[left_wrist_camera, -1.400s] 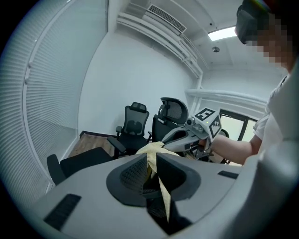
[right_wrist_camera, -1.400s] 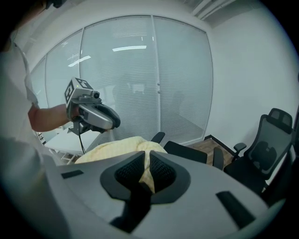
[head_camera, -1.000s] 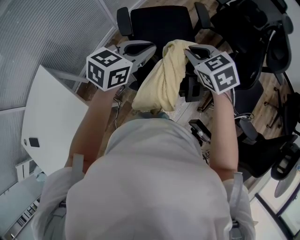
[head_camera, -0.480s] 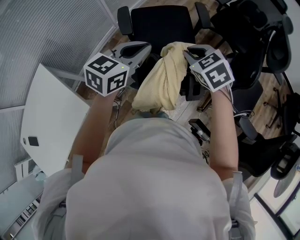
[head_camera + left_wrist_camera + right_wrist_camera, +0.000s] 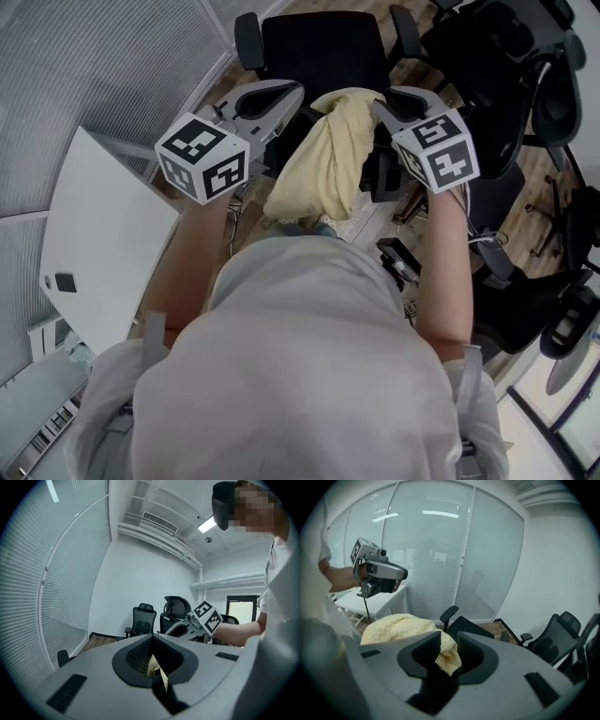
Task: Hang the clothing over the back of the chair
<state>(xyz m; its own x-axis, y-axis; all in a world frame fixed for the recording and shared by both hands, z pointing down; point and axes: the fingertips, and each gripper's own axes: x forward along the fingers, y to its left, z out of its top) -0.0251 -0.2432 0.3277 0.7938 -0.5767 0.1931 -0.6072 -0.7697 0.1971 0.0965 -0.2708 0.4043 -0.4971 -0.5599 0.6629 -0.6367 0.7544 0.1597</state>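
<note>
Left hand-held gripper (image 5: 153, 649): jaws together, pinching a thin fold of the pale yellow waffle-textured cloth garment (image 5: 328, 155) between the dark ribbed pads
Right hand-held gripper (image 5: 449, 645): jaws have just been opening; a bunched fold of the garment lies between them, and in its own view it looks loose rather than squeezed
Garment, place: between the two hand-held grippers and just beyond their tips, heaped in a rounded mound with a long lobe hanging down toward the person
Black office chair (image 5: 319, 49): beyond both hand-held grippers, with its padded seat and two armrests showing; the dark edge under the garment appears to be its back, mostly covered
Done, by my reading: the garment is up and laid across the top of the chair back
Left to do, by my reading: release the left side, draw the right hand-held gripper clear, and perhaps spread the heap so it hangs evenly instead of sitting bunched
Garment, material: soft, matte, limp fabric with a fine grid texture; the folds are thick and rounded, with no hard creases
Chair, material: matte black fabric or mesh over a firm frame, with smooth arm pads
Hand-held gripper bodies: smooth grey moulded shells, each carrying a white cube with black square markers at the rear
White counter (image 5: 103, 234): flat and smooth with a rounded corner, on the outer side of the left hand-held gripper, well apart from the garment
</note>
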